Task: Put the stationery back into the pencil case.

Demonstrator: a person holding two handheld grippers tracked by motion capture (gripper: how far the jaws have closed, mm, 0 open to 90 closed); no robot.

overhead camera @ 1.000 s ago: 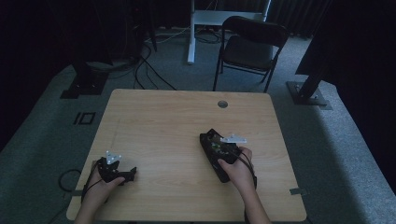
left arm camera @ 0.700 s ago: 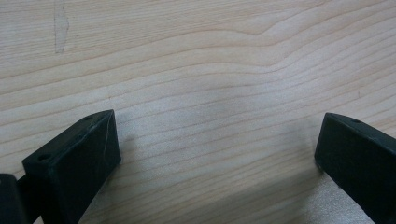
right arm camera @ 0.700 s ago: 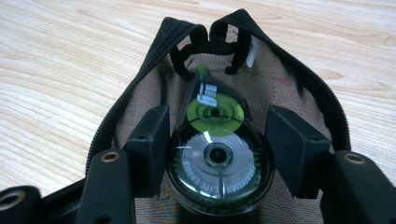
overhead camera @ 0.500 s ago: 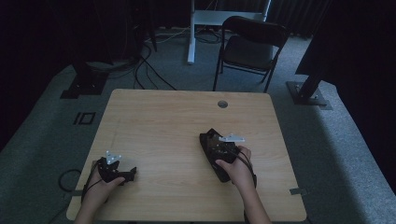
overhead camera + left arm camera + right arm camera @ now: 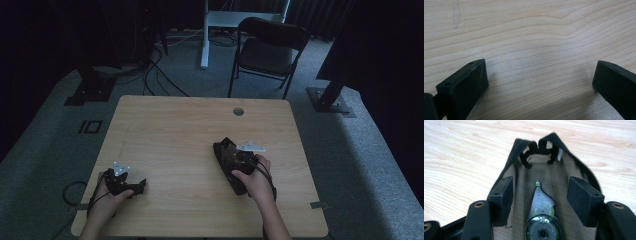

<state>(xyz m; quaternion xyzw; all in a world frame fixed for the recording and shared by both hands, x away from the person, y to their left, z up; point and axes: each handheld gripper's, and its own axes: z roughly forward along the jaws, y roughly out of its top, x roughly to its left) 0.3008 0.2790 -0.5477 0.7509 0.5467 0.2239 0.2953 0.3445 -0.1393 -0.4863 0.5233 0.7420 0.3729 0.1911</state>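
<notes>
The correction tape roller (image 5: pixel 541 220) lies inside the open pouch (image 5: pixel 579 167) at the table's (image 5: pixel 165 125) four o'clock, between the right gripper's (image 5: pixel 541 195) just-widened, released jaws, probably dropped there, while the left gripper (image 5: pixel 540 82) rests open at eight o'clock.

One bench (image 5: pixel 165 125), with one round hole (image 5: pixel 238 111) near its 12 o'clock edge. Two hands: one left hand (image 5: pixel 107 197) at 7 o'clock, one right hand (image 5: pixel 257 180) at 4 o'clock. Two tools, one per hand: the left tool (image 5: pixel 140 186) and the right tool (image 5: pixel 220 150). One black pouch (image 5: pixel 579 165) with a tan lining, lying open. One correction tape dispenser (image 5: pixel 542 212) inside it. One folding chair (image 5: pixel 270 47) beyond the bench at 1 o'clock.
</notes>
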